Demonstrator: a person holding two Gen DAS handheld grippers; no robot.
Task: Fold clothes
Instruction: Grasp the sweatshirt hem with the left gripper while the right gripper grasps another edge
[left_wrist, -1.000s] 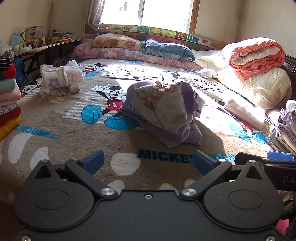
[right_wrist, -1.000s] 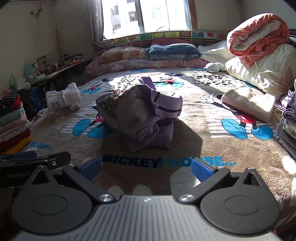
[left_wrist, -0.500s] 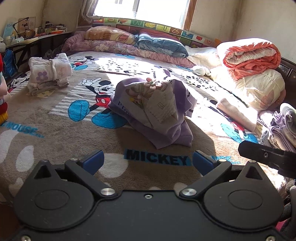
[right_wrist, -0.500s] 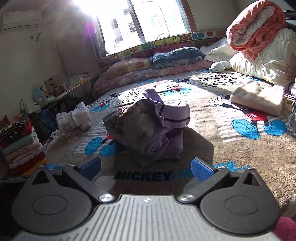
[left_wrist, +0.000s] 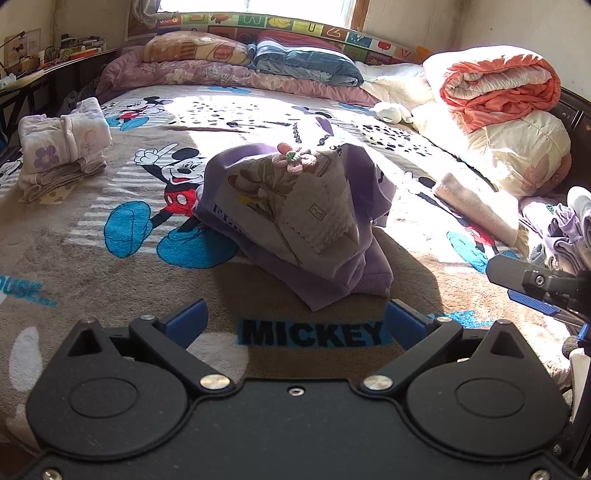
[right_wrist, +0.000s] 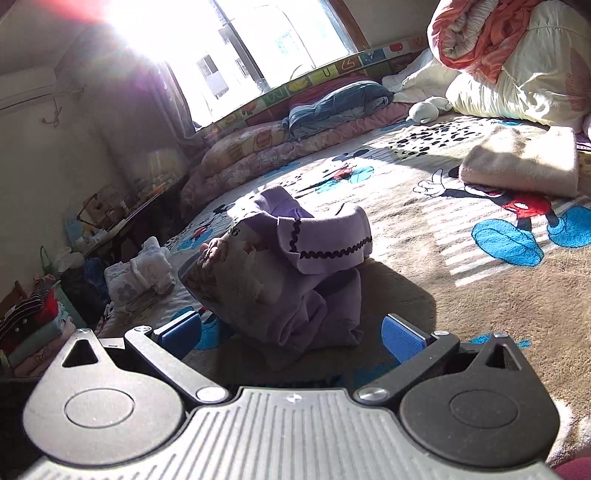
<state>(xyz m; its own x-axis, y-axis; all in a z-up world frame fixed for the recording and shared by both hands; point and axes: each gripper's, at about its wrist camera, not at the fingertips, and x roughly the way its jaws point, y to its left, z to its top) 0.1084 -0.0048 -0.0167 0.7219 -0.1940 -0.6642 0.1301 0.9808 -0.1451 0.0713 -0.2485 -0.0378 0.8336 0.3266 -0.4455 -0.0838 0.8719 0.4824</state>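
In the right wrist view, glare from the window (right_wrist: 207, 40) washes out the upper left, and the clutter on the table (right_wrist: 122, 221) by the wall is too dim to sort out. The stack of folded clothes (right_wrist: 33, 332) at the left edge is cut off by the frame. In the left wrist view only part of the right gripper (left_wrist: 543, 291) shows at the right edge.

The purple sweatshirt (left_wrist: 295, 221) lies crumpled in a heap near the middle of the bed (left_wrist: 92, 280), on the Mickey Mouse blanket, half in sun and half in shade. Its printed front, with a small knitted flower (left_wrist: 295, 158), faces the left gripper (left_wrist: 295, 321); its collar has dark wavy trim.

Both grippers hover just short of the heap, their blue-padded fingers (right_wrist: 402, 338) spread wide and empty.
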